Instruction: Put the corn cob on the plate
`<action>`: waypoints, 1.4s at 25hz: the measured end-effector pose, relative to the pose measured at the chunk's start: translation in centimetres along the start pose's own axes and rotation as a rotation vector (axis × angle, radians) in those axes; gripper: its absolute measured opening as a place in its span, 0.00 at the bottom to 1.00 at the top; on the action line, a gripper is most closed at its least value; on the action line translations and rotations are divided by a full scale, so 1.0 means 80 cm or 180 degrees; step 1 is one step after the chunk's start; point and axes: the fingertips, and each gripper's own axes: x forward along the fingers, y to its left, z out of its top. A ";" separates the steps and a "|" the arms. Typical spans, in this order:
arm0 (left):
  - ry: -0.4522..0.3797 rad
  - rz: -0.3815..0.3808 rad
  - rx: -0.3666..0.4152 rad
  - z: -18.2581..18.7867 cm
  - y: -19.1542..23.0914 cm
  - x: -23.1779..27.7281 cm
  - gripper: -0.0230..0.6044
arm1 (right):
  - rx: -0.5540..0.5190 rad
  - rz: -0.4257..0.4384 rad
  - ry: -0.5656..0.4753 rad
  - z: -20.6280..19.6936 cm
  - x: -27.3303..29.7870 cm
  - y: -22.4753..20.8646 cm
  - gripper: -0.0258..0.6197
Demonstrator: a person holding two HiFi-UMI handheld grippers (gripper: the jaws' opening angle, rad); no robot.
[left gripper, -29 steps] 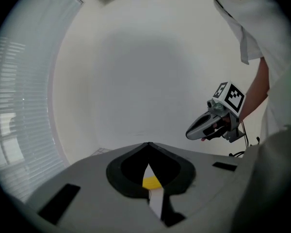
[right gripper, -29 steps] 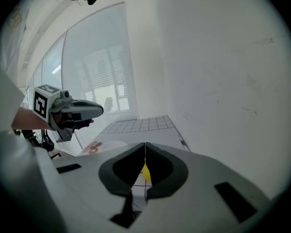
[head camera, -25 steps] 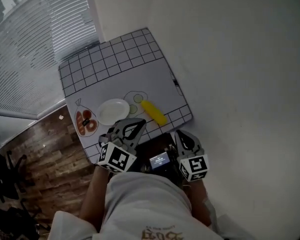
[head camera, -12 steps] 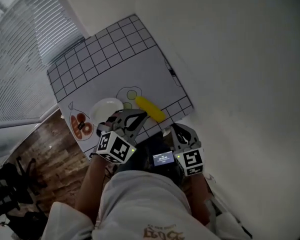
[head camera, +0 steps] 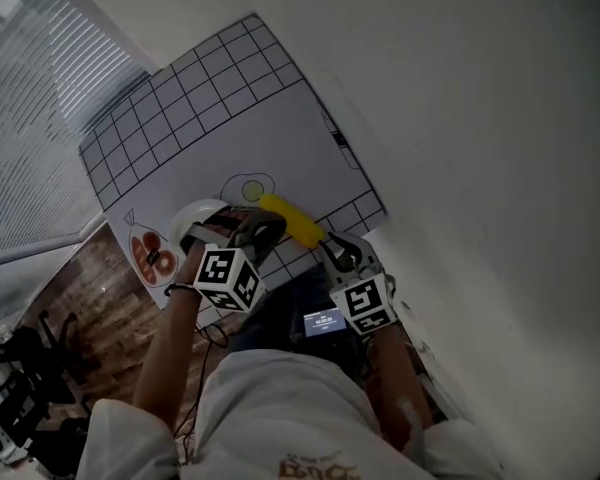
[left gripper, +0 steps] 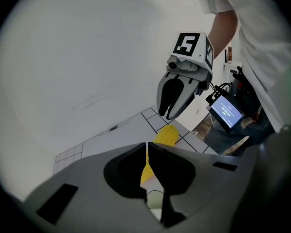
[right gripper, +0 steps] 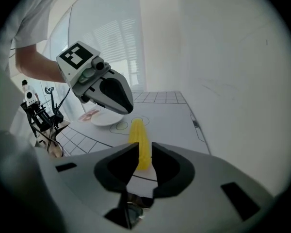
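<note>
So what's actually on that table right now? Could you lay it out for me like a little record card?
surface: white mat with a grid border
corn cob: yellow, lying on the mat, not on the plate
plate: white, on the mat, apart from the corn cob
left gripper: fingers together, holding nothing, in the air near the plate
right gripper: fingers slightly apart, lined up with the corn cob's near end, no grip visible
task status: corn cob not yet on the plate

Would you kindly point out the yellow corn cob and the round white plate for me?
Yellow corn cob (right gripper: 139,139), right gripper view, middle of its length.
Round white plate (right gripper: 103,120), right gripper view, bare front part of its face.
</note>
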 end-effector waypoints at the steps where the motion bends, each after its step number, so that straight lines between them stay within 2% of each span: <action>1: 0.0033 -0.0082 -0.0031 -0.003 -0.004 0.003 0.05 | -0.0020 0.0021 0.0014 0.000 0.002 0.001 0.18; 3: 0.0074 -0.0211 -0.0072 -0.007 -0.012 0.007 0.05 | -0.0031 0.0046 0.0036 -0.002 0.005 0.003 0.19; 6: 0.0084 -0.0265 -0.0033 -0.009 -0.011 0.012 0.08 | 0.0018 0.0112 0.0119 -0.010 0.011 0.004 0.24; 10: 0.0025 -0.0524 -0.0024 -0.007 -0.022 0.023 0.27 | 0.0108 0.0213 0.0169 -0.023 0.017 0.009 0.29; 13: 0.0101 -0.0627 0.0126 -0.016 -0.023 0.032 0.34 | 0.0065 0.0312 0.0172 -0.022 0.028 0.016 0.34; 18: 0.0062 -0.0870 0.0218 -0.017 -0.031 0.044 0.42 | -0.0035 0.0392 0.0290 -0.029 0.038 0.022 0.42; 21: 0.0193 -0.0984 0.0400 -0.025 -0.034 0.057 0.43 | -0.0039 0.0391 0.0331 -0.032 0.040 0.018 0.43; 26: 0.0331 -0.1242 0.0426 -0.032 -0.041 0.074 0.46 | -0.0024 0.0442 0.0358 -0.034 0.046 0.019 0.46; 29: 0.0390 -0.1313 0.0528 -0.035 -0.044 0.084 0.46 | -0.0074 0.0465 0.0433 -0.038 0.053 0.024 0.47; 35: 0.0402 -0.1452 0.0397 -0.037 -0.046 0.089 0.48 | -0.0155 0.0378 0.0688 -0.057 0.076 0.025 0.47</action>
